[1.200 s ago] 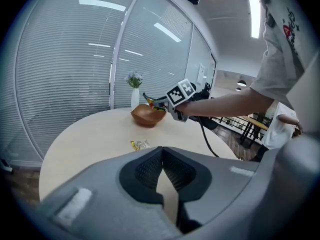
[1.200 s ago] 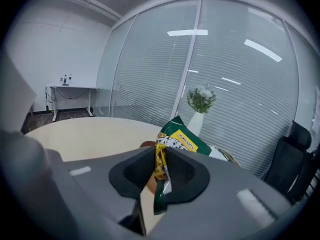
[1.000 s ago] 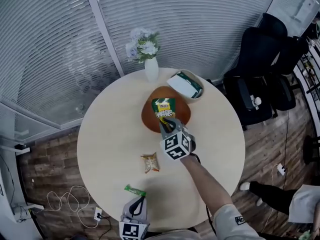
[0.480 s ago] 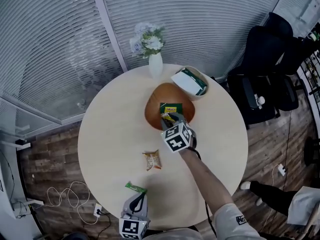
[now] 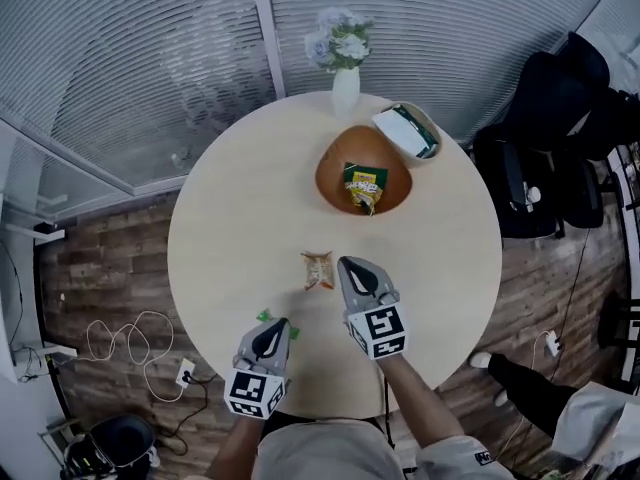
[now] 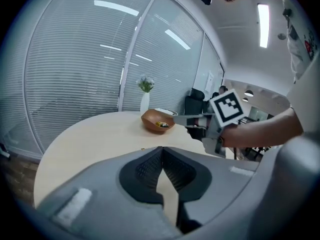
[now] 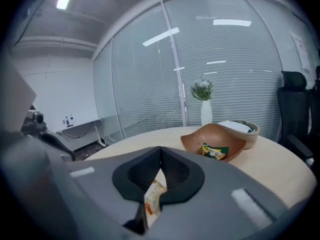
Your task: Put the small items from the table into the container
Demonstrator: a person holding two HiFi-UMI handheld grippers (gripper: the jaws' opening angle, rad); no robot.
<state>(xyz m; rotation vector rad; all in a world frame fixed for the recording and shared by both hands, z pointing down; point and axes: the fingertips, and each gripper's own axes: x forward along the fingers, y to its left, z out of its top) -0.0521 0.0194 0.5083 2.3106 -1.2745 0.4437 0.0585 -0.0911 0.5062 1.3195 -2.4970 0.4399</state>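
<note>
A brown bowl (image 5: 388, 160) stands at the table's far side with a green-and-yellow packet (image 5: 362, 185) lying in it. An orange-beige snack packet (image 5: 318, 270) lies mid-table. My right gripper (image 5: 347, 261) is just right of it, shut and empty; in the right gripper view the snack packet (image 7: 153, 198) shows below the closed tips (image 7: 161, 149) and the bowl (image 7: 212, 135) lies beyond. My left gripper (image 5: 277, 322) sits near the front edge, shut, partly covering a small green packet (image 5: 264, 316). The left gripper's tips (image 6: 161, 149) meet with nothing held.
A white vase of flowers (image 5: 345, 86) stands at the table's far edge. Beside the bowl is a wicker basket (image 5: 432, 128) holding a white-and-green box. Black office chairs (image 5: 545, 118) stand to the right. Cables lie on the wooden floor at the left.
The right gripper let go of the green-and-yellow packet in the bowl, pulled back toward me beside the snack packet, and shut. The left gripper shifted slightly toward the green packet.
</note>
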